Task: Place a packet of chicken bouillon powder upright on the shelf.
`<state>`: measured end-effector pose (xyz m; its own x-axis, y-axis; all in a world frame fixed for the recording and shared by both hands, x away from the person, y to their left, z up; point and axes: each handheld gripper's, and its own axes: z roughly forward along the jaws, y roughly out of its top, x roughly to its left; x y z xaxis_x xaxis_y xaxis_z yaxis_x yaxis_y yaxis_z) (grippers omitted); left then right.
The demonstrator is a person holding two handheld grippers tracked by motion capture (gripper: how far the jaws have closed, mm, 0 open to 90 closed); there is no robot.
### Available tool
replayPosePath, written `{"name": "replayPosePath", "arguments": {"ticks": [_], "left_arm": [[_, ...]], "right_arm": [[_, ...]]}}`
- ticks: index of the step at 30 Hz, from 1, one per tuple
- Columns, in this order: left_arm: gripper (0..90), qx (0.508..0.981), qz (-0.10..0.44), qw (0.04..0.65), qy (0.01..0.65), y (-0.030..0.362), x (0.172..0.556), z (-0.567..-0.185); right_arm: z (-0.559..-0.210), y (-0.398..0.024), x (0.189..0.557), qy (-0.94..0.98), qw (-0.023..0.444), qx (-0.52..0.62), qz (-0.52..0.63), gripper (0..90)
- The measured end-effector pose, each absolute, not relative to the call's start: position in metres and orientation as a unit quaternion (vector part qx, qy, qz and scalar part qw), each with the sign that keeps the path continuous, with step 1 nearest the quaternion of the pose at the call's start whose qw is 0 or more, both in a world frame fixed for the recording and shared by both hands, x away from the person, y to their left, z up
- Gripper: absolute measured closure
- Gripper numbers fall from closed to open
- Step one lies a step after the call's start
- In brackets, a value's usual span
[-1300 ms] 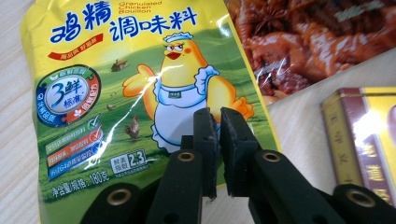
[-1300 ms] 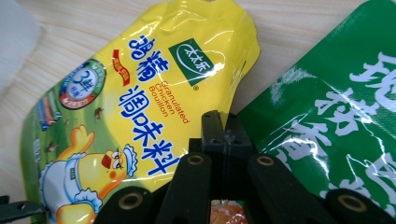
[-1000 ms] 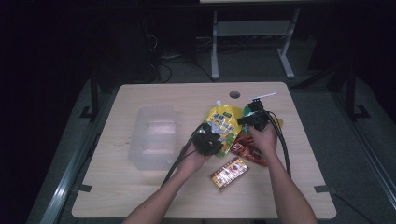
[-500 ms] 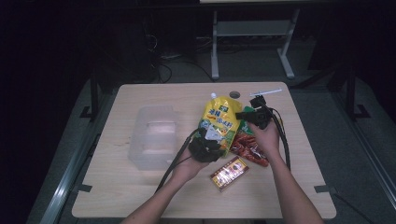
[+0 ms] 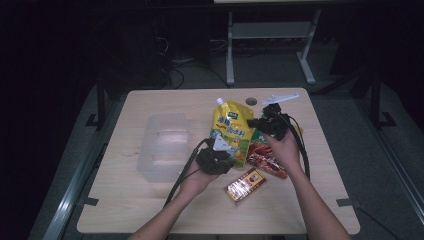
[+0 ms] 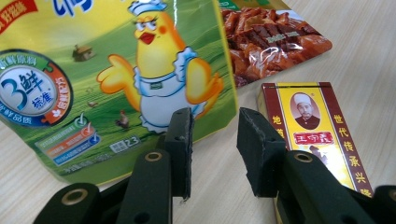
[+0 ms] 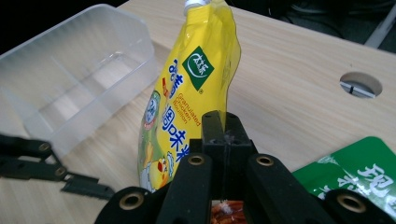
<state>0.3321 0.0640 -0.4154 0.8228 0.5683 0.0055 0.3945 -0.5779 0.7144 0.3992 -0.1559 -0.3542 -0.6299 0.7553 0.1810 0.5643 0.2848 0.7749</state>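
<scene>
Pale wooden worktop (image 5: 150, 210), yellow pouch (image 5: 231, 131) near far edge pinched in right claw (image 7: 226, 122), left claw (image 6: 214, 140) just opened, empty: keep pinch firm, lift clear toward clear bin (image 5: 165, 145), avoid swinging.

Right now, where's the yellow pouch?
In the high view the yellow pouch is mid-table, right of the clear bin, its edge clamped by the right tool; the open left tool sits below it.

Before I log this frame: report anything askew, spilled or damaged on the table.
Nothing is spilled or torn. The one oddity: the yellow pouch is lifted on edge and bowed, pinched at its side by the right gripper. The left gripper stands open just off its bottom corner. The clear tub sits upright.
</scene>
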Motion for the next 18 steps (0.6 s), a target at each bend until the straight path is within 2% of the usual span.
{"name": "replayPosePath", "arguments": {"ticks": [9,18], "left_arm": [[61.9,0.874,0.13,0.367,0.289,0.062,0.333,-0.419],[60.9,0.877,0.128,0.358,0.294,0.059,0.333,-0.423]], "right_arm": [[-0.348,-0.156,0.376,0.812,0.139,0.367,0.431,89.7],[-0.352,-0.16,0.362,0.811,0.124,0.354,0.45,89.4]]}}
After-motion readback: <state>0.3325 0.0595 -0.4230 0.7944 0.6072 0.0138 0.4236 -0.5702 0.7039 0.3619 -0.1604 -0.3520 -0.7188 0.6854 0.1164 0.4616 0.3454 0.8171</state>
